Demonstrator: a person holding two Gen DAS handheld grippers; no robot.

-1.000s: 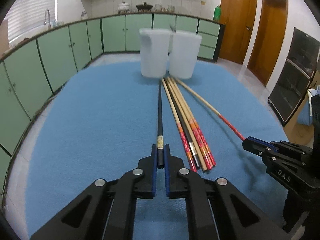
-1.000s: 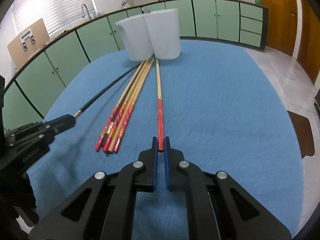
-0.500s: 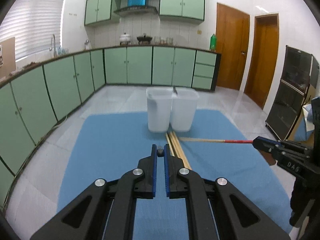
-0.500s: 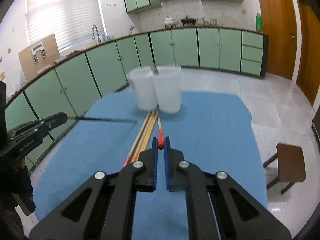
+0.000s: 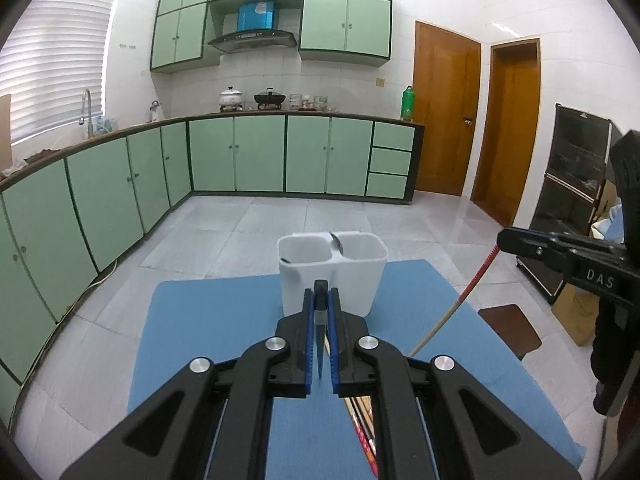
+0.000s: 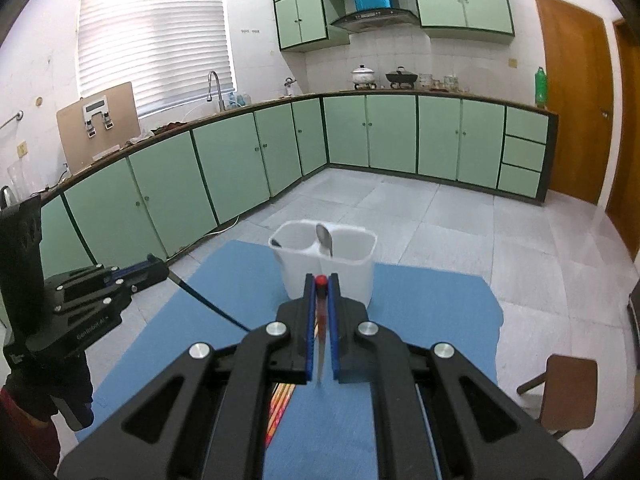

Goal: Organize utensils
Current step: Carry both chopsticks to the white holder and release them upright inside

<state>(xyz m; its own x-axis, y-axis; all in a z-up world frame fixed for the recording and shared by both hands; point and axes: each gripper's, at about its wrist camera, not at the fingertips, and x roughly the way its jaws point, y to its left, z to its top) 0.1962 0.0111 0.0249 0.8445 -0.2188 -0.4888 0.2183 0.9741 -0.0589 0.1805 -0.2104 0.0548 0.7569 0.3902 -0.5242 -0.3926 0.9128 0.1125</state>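
My left gripper [image 5: 320,304] is shut on a black chopstick [image 5: 320,344], which hangs down steeply; it also shows in the right wrist view [image 6: 208,304]. My right gripper [image 6: 320,300] is shut on a red-tipped wooden chopstick [image 6: 320,332], seen tilted in the left wrist view [image 5: 460,304]. Both are lifted above the blue mat [image 5: 208,328]. A white two-compartment holder [image 5: 332,272] stands at the mat's far edge, with a spoon [image 6: 326,240] in it. Several red-and-wood chopsticks [image 6: 280,404] lie on the mat below the grippers, mostly hidden.
Green cabinets [image 5: 256,156] run along the left and back walls. A small brown stool [image 6: 568,392] stands right of the table. A dark cabinet [image 5: 576,200] is at the far right. The table's edges show around the mat.
Both grippers have risen and tilted up, each lifting its chopstick off the mat. The chopsticks now hang downward from the grippers. The holder looks farther away and lower.
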